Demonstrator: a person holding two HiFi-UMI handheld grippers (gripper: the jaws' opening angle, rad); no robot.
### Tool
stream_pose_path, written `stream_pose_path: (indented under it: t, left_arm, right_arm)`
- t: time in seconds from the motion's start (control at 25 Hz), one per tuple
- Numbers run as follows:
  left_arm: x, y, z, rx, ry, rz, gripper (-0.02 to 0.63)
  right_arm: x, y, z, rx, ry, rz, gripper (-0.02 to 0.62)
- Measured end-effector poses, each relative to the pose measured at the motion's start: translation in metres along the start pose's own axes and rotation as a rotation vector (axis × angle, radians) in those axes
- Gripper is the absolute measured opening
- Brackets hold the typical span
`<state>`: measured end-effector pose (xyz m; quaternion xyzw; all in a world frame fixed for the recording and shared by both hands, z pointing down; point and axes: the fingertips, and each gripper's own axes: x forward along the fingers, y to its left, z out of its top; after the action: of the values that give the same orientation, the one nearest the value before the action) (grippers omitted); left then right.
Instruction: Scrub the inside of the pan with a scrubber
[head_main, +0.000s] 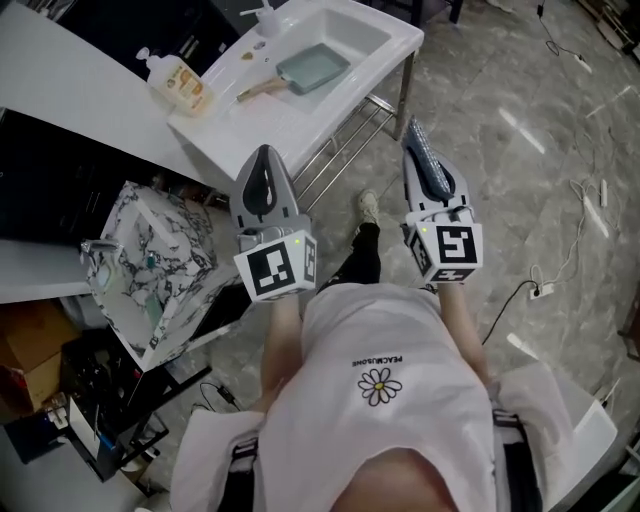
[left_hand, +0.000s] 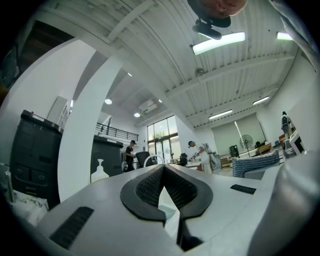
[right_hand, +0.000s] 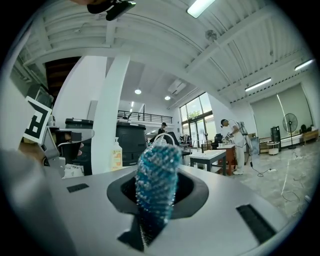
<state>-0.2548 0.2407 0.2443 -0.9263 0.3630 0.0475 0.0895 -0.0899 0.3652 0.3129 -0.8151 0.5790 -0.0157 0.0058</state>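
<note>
A teal square pan (head_main: 313, 68) with a wooden handle lies in the white sink (head_main: 385, 35) at the top of the head view. Both grippers are held up in front of the person, well short of the sink. My left gripper (head_main: 264, 152) (left_hand: 163, 168) is shut, its dark pads (left_hand: 147, 189) meeting with nothing between them. My right gripper (head_main: 415, 130) (right_hand: 156, 165) is shut on a blue mesh scrubber (head_main: 428, 162) (right_hand: 157, 182), which sticks out past the jaws. The pan is hidden in both gripper views.
A soap pump bottle (head_main: 178, 82) (left_hand: 99, 172) (right_hand: 116, 155) stands on the sink's left ledge, near a faucet (head_main: 266, 15). A marble-patterned basin (head_main: 150, 260) sits lower left, above boxes and clutter. Cables (head_main: 560, 270) trail across the tiled floor. People (right_hand: 235, 145) work at tables far off.
</note>
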Motion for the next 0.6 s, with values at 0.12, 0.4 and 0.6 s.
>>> stream_pose_path:
  t: [0.12, 0.4, 0.6]
  left_arm:
    - [0.038, 0.005, -0.008, -0.007, 0.007, -0.002, 0.015]
    - [0.138, 0.019, -0.021, 0.001, 0.018, -0.008, 0.015]
    - [0.206, 0.037, -0.033, -0.019, 0.015, 0.008, 0.015]
  right_arm:
    - [0.032, -0.012, 0.005, -0.008, -0.007, 0.003, 0.055]
    - [0.126, -0.04, 0.013, -0.021, 0.018, 0.027, 0.055]
    - [0.205, -0.048, 0.024, -0.019, 0.031, 0.088, 0.055]
